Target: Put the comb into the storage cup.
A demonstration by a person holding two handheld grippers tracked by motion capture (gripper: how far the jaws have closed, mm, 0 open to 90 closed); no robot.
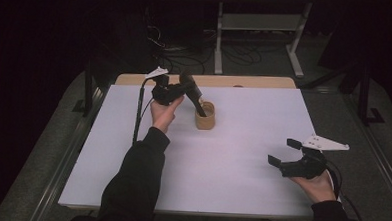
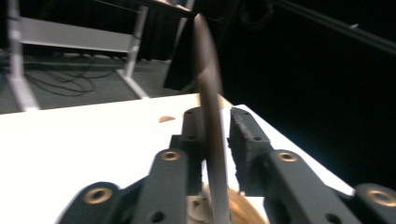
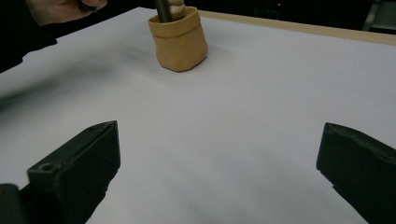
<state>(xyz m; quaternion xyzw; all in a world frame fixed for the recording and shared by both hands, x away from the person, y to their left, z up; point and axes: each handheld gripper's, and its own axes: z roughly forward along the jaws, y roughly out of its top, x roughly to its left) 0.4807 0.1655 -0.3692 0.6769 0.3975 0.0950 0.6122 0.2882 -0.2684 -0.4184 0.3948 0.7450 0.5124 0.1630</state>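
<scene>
Nearest the person, well clear of the tan pouch that serves as the landmark here, the right gripper rests low over the white table with its blocky black jaws spread wide and nothing between them. Farther in, the pouch stands upright near the table's middle: a short, soft-walled holder of kraft-like material with a rolled rim, slightly slumped in shape. A dark slender tool stands in it, leaning toward the left gripper, which sits just above and beside the pouch. From the left gripper view the tool is a flat, smooth, tapering blade seen edge-on, running up between the matte, rough-printed jaws; the jaws stand narrowly apart, one pad close against the blade and a sliver of gap on the other side, so the grip looks slackened rather than clamped. The risk is plain: the pouch is light and unsupported, so a leaning tool let go too soon could tip it over, or drag it along if the jaws catch the blade on withdrawal.
</scene>
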